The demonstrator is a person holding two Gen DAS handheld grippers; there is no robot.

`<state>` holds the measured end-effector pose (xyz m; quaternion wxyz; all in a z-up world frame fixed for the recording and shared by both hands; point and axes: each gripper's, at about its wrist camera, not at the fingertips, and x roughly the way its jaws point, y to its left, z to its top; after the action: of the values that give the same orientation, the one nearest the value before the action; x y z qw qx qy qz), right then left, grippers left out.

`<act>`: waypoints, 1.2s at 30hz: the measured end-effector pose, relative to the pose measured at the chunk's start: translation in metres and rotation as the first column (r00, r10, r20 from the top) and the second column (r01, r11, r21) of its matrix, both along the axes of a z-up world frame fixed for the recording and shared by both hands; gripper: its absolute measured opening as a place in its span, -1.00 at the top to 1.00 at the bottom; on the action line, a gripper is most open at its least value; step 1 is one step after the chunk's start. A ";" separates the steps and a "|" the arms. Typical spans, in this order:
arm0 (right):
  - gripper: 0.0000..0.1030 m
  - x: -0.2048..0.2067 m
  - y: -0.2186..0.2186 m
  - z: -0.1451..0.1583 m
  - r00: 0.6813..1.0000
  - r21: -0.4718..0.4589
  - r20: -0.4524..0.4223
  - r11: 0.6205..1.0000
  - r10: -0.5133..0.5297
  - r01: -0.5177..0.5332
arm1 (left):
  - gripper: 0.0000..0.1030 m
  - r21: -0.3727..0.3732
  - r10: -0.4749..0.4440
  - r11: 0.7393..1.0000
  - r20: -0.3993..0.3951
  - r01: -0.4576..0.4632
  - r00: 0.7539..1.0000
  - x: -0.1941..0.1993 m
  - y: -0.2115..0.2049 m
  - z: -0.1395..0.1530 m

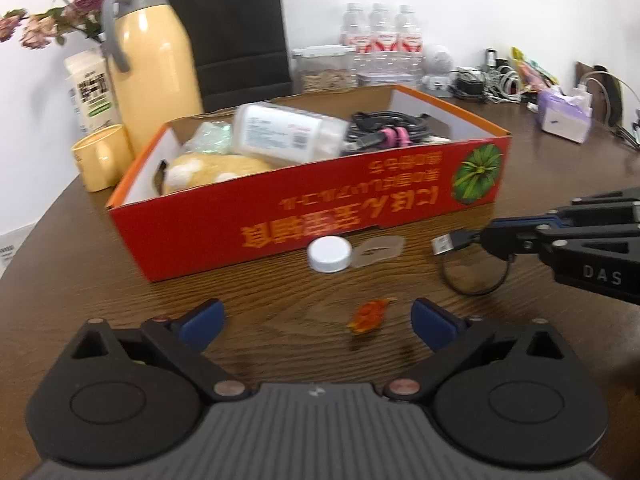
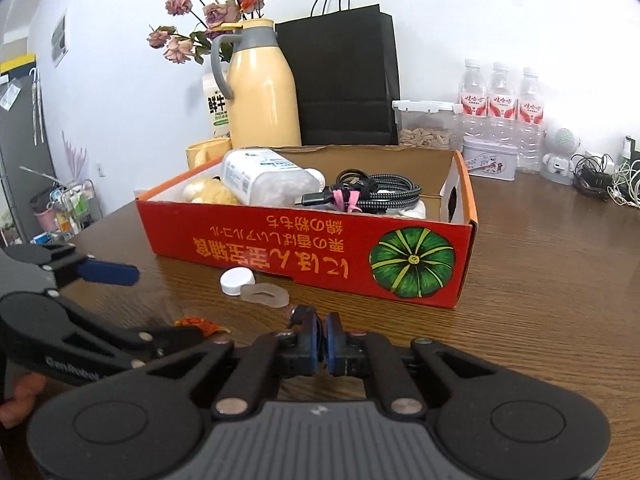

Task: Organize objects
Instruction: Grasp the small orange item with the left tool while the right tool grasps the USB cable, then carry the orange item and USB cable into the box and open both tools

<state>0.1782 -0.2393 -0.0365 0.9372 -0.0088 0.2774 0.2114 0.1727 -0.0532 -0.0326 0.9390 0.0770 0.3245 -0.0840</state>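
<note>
My left gripper point(image 1: 318, 322) stands open low over the wooden table point(image 1: 280, 304). A small orange wrapper point(image 1: 368, 316) lies on the table between its blue pads, nearer the right one and touching neither. From the right, my right gripper point(image 1: 494, 240) is shut on a black USB cable point(image 1: 476, 280) just behind its silver plug point(image 1: 444, 245), and the cable's loop rests on the table. In the right wrist view its blue pads point(image 2: 312, 340) are pressed together, with the plug point(image 2: 298, 314) peeking out. A red cardboard box point(image 1: 320, 204) stands just behind.
The box holds a white bottle point(image 1: 288, 132), a yellow plush point(image 1: 216, 170) and black cables point(image 1: 384, 128). A white cap point(image 1: 330, 254) and a translucent piece point(image 1: 378, 252) lie against its front. A yellow jug point(image 1: 154, 68), cup point(image 1: 102, 156), black bag, water bottles and tissues stand behind.
</note>
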 end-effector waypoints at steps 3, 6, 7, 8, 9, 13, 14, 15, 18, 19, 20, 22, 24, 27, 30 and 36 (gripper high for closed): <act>0.92 0.000 0.000 0.000 1.000 -0.001 0.003 1.000 0.010 -0.010 | -0.20 0.003 -0.033 0.999 -0.009 0.033 0.999 0.000 -0.007 -0.002; 0.92 0.000 0.001 -0.001 1.000 0.000 0.005 1.000 0.013 -0.013 | 0.74 -0.030 -0.083 0.996 -0.026 0.083 0.996 -0.002 -0.010 -0.004; 0.92 -0.001 0.001 -0.001 1.000 0.001 0.006 1.000 0.014 -0.014 | 0.74 -0.043 -0.091 0.995 -0.024 0.090 0.996 -0.004 -0.010 -0.003; 0.92 -0.001 0.001 -0.001 1.000 0.001 0.007 1.000 0.014 -0.014 | 0.74 -0.049 -0.094 0.994 -0.014 0.093 0.996 -0.005 -0.011 -0.001; 0.93 -0.001 0.001 0.000 1.000 0.002 0.008 1.000 0.014 -0.014 | 0.74 -0.052 -0.094 0.994 -0.003 0.094 0.996 -0.007 -0.011 0.000; 0.96 -0.002 0.002 0.000 1.000 -0.001 0.009 1.000 0.018 -0.018 | 0.75 -0.066 -0.080 0.994 0.019 0.082 0.997 -0.009 -0.009 0.006; 0.96 -0.002 0.002 0.000 1.000 -0.001 0.010 1.000 0.018 -0.018 | 0.75 -0.070 -0.075 0.995 0.023 0.076 0.997 -0.009 -0.007 0.007; 0.96 -0.003 0.002 0.000 1.000 -0.001 0.010 1.000 0.017 -0.017 | 0.75 -0.073 -0.070 0.995 0.024 0.071 0.997 -0.008 -0.006 0.008; 0.93 -0.003 0.002 0.001 1.000 0.001 0.006 1.000 0.021 -0.021 | 0.75 -0.078 -0.057 0.995 0.027 0.059 0.998 -0.009 -0.003 0.009; 0.87 -0.002 0.002 0.001 1.000 0.005 -0.003 1.000 0.027 -0.027 | 0.75 -0.081 -0.054 0.995 0.028 0.056 0.998 -0.009 -0.001 0.010; 0.76 -0.002 0.002 0.000 1.000 0.005 -0.010 1.000 0.029 -0.029 | 0.75 -0.084 -0.051 0.995 0.031 0.054 0.998 -0.009 0.000 0.011; 0.60 0.001 0.004 0.000 0.999 -0.003 -0.030 0.999 0.037 -0.037 | 0.75 -0.088 -0.045 0.995 0.038 0.048 0.998 -0.011 0.002 0.013; 0.13 0.004 0.006 -0.003 0.997 -0.015 -0.057 0.999 0.049 -0.050 | 0.74 -0.093 -0.032 0.995 0.040 0.036 0.999 -0.012 0.005 0.014; 0.04 0.007 0.014 -0.007 0.993 -0.037 -0.086 0.995 0.085 -0.089 | 0.74 -0.103 -0.019 0.994 0.039 0.023 0.999 -0.012 0.010 0.014; 0.14 0.011 0.022 -0.010 0.992 -0.071 -0.090 0.993 0.092 -0.099 | 0.74 -0.111 -0.008 0.994 0.043 0.013 0.999 -0.014 0.015 0.015; 0.69 0.007 0.027 -0.007 0.990 -0.085 -0.079 0.989 0.117 -0.123 | 0.75 -0.125 0.012 0.992 0.057 -0.005 0.998 -0.017 0.024 0.019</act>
<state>0.1856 -0.2122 -0.0440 0.9106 -0.0598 0.3198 0.2550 0.1553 -0.0287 -0.0136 0.9513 0.0191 0.2918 -0.0977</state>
